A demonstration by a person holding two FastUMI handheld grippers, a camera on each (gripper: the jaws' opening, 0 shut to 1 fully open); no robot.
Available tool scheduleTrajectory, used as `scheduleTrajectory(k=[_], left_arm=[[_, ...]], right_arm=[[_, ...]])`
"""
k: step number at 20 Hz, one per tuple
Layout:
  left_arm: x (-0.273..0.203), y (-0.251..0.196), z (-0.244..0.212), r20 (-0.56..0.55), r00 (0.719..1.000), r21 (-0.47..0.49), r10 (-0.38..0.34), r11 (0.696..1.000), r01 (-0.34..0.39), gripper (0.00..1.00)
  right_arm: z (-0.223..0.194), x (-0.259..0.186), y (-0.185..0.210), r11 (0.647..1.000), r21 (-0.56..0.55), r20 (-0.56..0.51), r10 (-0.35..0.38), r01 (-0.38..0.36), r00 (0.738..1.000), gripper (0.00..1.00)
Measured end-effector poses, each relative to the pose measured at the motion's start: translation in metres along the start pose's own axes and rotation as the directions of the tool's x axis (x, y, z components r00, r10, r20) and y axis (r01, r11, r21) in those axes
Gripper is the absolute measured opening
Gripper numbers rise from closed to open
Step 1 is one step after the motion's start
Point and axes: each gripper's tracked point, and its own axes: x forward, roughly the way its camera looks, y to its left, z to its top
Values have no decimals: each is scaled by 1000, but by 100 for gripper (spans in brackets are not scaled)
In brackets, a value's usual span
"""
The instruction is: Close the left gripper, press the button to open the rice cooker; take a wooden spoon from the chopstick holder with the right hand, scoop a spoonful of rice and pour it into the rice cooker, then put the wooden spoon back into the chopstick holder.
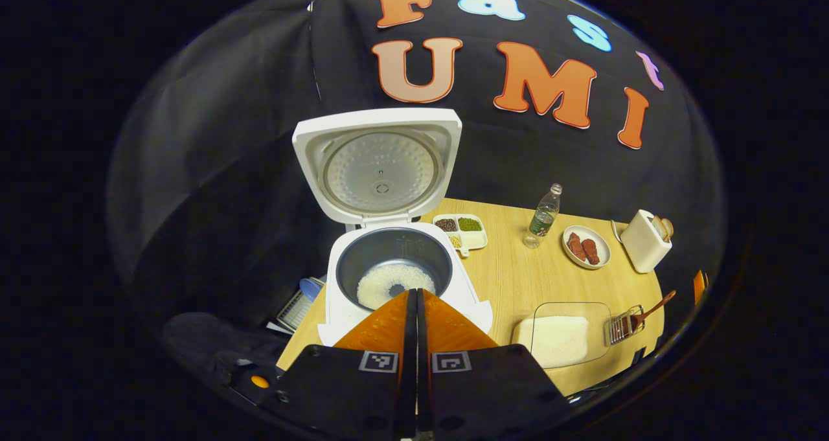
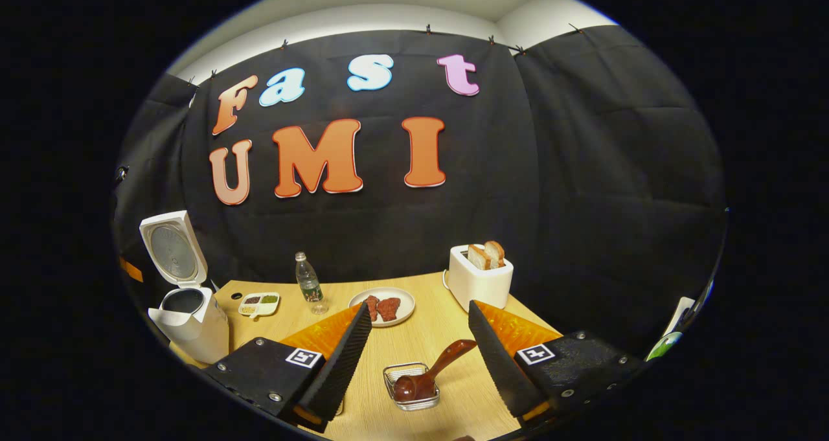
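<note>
A: Rice cooker (image 1: 395,279) status?
B: Lid (image 1: 379,166) stands up and open, inner pot holds a thin layer of white rice (image 1: 392,284) with a bare patch in the middle. It sits at the table's (image 1: 518,279) left end. Left gripper (image 1: 416,298) hovers just above its front rim, fingers pressed together, nothing between them.
A: Other containers?
B: Clear tray of rice (image 1: 560,337) right of the cooker. Divided dish (image 1: 461,229) with dark, green and pale grains behind it. Plate (image 2: 382,305) with two reddish pieces, toaster (image 2: 480,279) with two bread slices, a plastic bottle (image 2: 309,285) upright.
A: Spoon?
B: Wooden spoon (image 2: 427,373) lies in the wire chopstick holder (image 2: 412,384), bowl down in the basket, handle slanting up and to the right over the rim in the right gripper view.
A: Right gripper (image 2: 420,350)?
B: Fingers spread wide, empty, holder and spoon between them but farther ahead, not touched.
</note>
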Motion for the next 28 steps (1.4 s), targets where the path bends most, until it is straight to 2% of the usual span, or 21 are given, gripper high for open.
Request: scheduleTrajectory(k=[7, 9, 11, 12, 14, 17, 18, 19, 21, 22, 23, 24, 25, 26, 28], left_arm=[[-29, -40, 17, 155, 988, 48, -4, 999, -4, 6], [-38, -54, 20, 199, 980, 55, -11, 998, 0, 17], [-47, -67, 19, 228, 974, 57, -15, 998, 2, 33], [-51, -73, 18, 233, 972, 61, -17, 998, 2, 48], [-57, -80, 8, 228, 974, 77, -7, 997, -11, 65], [-65, -87, 0, 222, 975, 88, 23, 995, -43, 66], [-68, -89, -3, 217, 976, 83, 31, 995, -50, 72], [-70, -90, -6, 209, 977, 76, 41, 995, -58, 70], [-74, -92, -13, 192, 980, 60, 57, 996, -70, 72], [-75, -94, -17, 183, 981, 55, 63, 996, -74, 70], [-77, -92, -19, 179, 981, 54, 71, 995, -82, 72], [-78, -93, -21, 176, 981, 55, 78, 995, -89, 70], [-78, -93, -22, 176, 981, 55, 84, 994, -95, 72], [-79, -94, -23, 175, 981, 52, 86, 994, -96, 72], [-78, -97, -21, 179, 980, 45, 83, 995, -93, 70]], right_arm=[[-55, 22, -22, 996, 91, -165, 22, -7, 986, 94], [-69, 30, -29, 994, 109, -203, 36, -14, 979, 94], [-87, 41, -32, 991, 131, -250, 57, -24, 967, 94], [-96, 48, -34, 989, 145, -275, 68, -29, 959, 94], [-113, 60, -35, 982, 184, -325, 92, -33, 941, 94], [-135, 79, -31, 963, 268, -384, 143, -38, 912, 94], [-140, 86, -31, 955, 293, -397, 155, -35, 904, 93], [-144, 92, -31, 949, 314, -405, 166, -33, 899, 91], [-151, 103, -30, 936, 353, -429, 180, -19, 885, 80], [-153, 107, -28, 925, 379, -438, 194, -15, 878, 62], [-154, 109, -27, 914, 407, -440, 204, -8, 874, 61], [-153, 112, -23, 899, 438, -432, 220, -10, 875, 48], [-152, 111, -21, 891, 454, -426, 227, -10, 876, 43], [-154, 112, -19, 889, 459, -424, 231, -13, 876, 35], [-158, 112, -17, 890, 457, -422, 225, -9, 878, 27]])
